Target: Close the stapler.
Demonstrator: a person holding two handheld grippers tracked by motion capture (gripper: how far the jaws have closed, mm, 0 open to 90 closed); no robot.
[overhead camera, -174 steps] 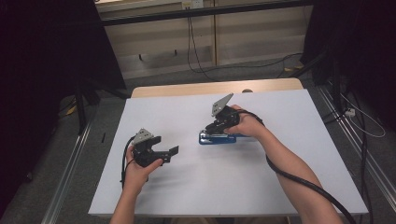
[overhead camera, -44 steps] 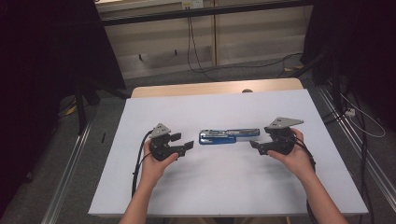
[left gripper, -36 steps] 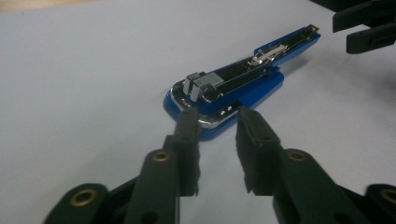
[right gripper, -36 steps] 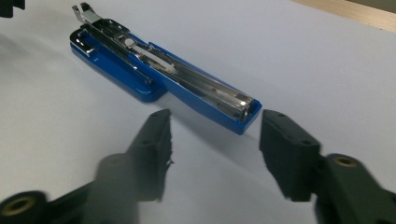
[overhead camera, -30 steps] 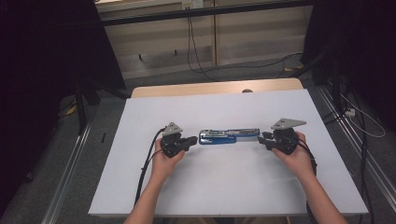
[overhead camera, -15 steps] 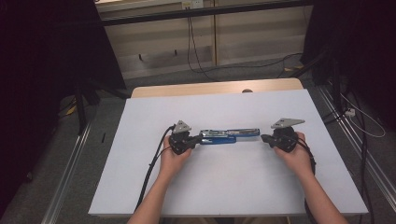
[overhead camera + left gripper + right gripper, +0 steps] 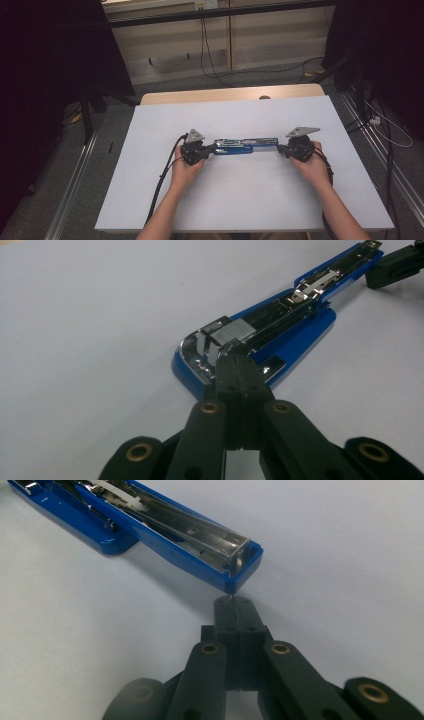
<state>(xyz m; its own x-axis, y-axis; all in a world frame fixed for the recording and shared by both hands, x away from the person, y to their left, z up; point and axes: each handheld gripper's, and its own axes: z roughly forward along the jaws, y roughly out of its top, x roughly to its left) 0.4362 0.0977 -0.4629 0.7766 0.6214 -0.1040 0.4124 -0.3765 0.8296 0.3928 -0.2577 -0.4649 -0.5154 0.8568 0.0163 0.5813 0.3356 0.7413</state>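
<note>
With both grippers (image 7: 202,150) (image 7: 283,149) pressed together, gripping nothing, opened stapler (image 7: 245,146) may skid toward 12 o'clock if nudged off-centre.

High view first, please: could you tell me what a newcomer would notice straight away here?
A blue stapler, swung open flat, lies mid-sheet on the white table. The left gripper and right gripper meet its two ends, jaws shut; staples gleam in its open tray.
</note>
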